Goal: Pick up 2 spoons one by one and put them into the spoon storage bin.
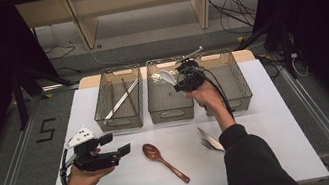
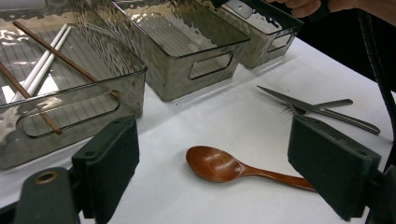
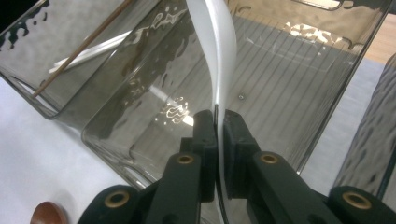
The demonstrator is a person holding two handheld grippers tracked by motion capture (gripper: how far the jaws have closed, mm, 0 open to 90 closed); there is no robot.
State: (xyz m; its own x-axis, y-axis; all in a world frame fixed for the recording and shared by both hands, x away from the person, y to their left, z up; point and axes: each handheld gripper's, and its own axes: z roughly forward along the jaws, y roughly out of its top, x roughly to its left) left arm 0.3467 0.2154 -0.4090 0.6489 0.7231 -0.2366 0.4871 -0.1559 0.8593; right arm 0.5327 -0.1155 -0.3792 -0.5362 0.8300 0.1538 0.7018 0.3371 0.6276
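Two grippers: right gripper [image 3: 216, 128] pinches white spoon [image 3: 215, 51] by its handle, held over middle bin [image 1: 171, 114]. Left gripper [image 1: 113, 144], jaws spread wide w/ nothing btwn, hovers near-left, wooden spoon [image 2: 233, 167] on table [image 1: 263, 152] ahead.

Three clear grey plastic bins [image 1: 122, 122] stand side by side on the table [image 1: 274, 155], beyond both grippers. Spoons number two: one white spoon [image 3: 215, 56] clamped in the right gripper [image 3: 217, 122] above the middle bin [image 1: 172, 114], and one brown wooden spoon [image 2: 224, 166] just ahead of the left gripper [image 2: 224, 177]. The bin farthest from the right gripper holds four chopsticks: two white chopsticks [image 2: 44, 67] and two brown chopsticks [image 2: 60, 58]. One metal knife [image 2: 299, 105] and one metal fork [image 2: 327, 103] lie crossed beyond the left gripper's right jaw. There are two grippers, each held in a hand.
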